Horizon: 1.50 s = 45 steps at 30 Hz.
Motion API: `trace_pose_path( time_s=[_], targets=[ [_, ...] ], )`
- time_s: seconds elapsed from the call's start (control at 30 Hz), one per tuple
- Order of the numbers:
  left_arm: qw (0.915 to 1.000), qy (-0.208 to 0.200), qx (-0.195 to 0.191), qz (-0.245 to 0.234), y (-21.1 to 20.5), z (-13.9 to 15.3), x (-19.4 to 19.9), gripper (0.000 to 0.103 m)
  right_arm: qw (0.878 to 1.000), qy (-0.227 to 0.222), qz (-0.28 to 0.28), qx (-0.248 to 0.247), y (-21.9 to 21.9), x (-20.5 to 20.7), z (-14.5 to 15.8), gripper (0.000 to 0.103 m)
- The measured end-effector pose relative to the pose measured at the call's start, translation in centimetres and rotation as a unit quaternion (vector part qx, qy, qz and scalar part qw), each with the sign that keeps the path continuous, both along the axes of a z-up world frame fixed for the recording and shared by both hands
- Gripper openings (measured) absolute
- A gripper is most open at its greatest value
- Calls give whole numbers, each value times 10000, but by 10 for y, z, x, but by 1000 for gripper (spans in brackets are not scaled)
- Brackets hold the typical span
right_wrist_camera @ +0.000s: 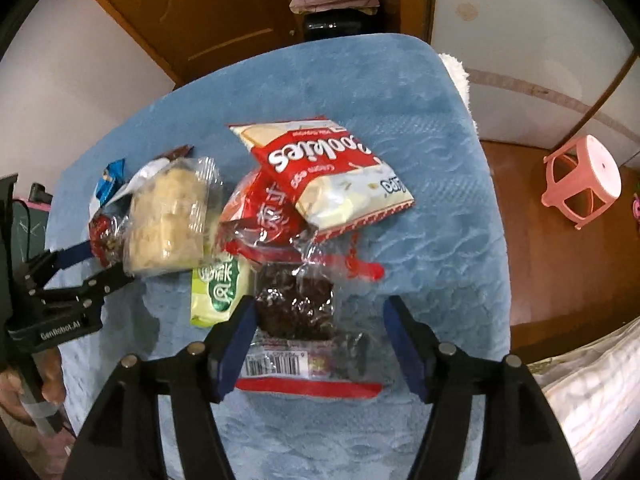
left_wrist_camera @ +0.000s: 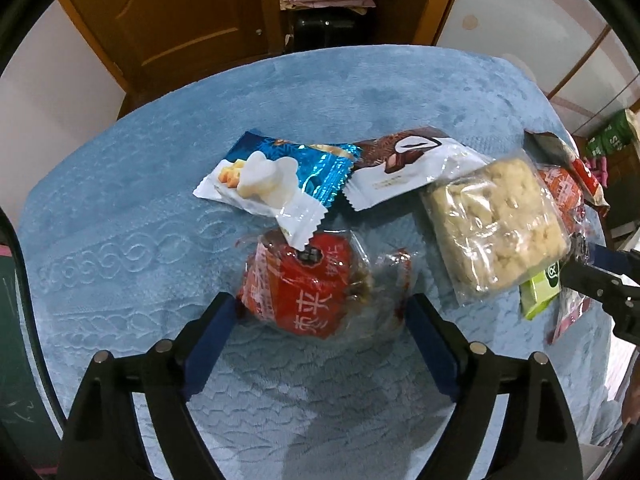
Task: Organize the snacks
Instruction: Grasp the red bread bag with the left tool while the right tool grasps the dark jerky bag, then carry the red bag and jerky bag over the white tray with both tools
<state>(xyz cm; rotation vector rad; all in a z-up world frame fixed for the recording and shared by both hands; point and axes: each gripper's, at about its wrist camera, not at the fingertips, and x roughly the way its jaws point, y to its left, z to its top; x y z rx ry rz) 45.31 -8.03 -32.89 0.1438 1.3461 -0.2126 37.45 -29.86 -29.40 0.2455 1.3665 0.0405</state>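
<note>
Snack packets lie in a loose cluster on a blue cloth-covered table (left_wrist_camera: pixel 120 208). My left gripper (left_wrist_camera: pixel 320 312) is open, its fingers either side of a red-labelled clear packet (left_wrist_camera: pixel 304 288). Beyond it lie a blue-and-white packet (left_wrist_camera: pixel 272 176), a brown-and-white packet (left_wrist_camera: pixel 404 164) and a clear pack of pale puffed squares (left_wrist_camera: pixel 496 224). My right gripper (right_wrist_camera: pixel 318 312) is open around a clear packet of dark dried fruit (right_wrist_camera: pixel 298 308) with a barcode label. A red cookies bag (right_wrist_camera: pixel 328 172), a green packet (right_wrist_camera: pixel 218 292) and another red packet (right_wrist_camera: pixel 260 216) lie ahead.
The left gripper (right_wrist_camera: pixel 76 276) shows at the left edge of the right wrist view, by the puffed squares pack (right_wrist_camera: pixel 168 224). A pink plastic stool (right_wrist_camera: pixel 580 180) stands on the wooden floor to the right. A wooden door and folded cloths are behind the table.
</note>
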Motion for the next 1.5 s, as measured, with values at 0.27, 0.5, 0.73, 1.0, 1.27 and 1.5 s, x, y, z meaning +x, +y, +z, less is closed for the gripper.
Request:
trace_pose_path(
  time_s=[0.27, 0.5, 0.73, 1.0, 1.27, 1.5],
  targets=[
    [9999, -38, -122, 82, 8, 1, -4, 86, 10000, -18, 10, -43, -2, 10, 0, 70],
    [9998, 16, -187, 73, 20, 8, -9, 86, 9996, -53, -74, -281, 9, 11, 0, 85],
    [9985, 33, -431, 335, 34, 7, -5, 86, 9998, -152, -69, -136, 5, 7, -3, 76],
    [9989, -315, -319, 128, 33, 17, -16, 67, 9997, -240, -49, -40, 11, -1, 4, 41],
    [9972, -663, -46, -339, 22, 40, -51, 61, 9997, -135, 41, 189, 11, -28, 15, 39],
    [9944, -853, -484, -400, 34, 97, -92, 61, 9967, -610, -1, 536, 15, -63, 60, 39]
  ],
)
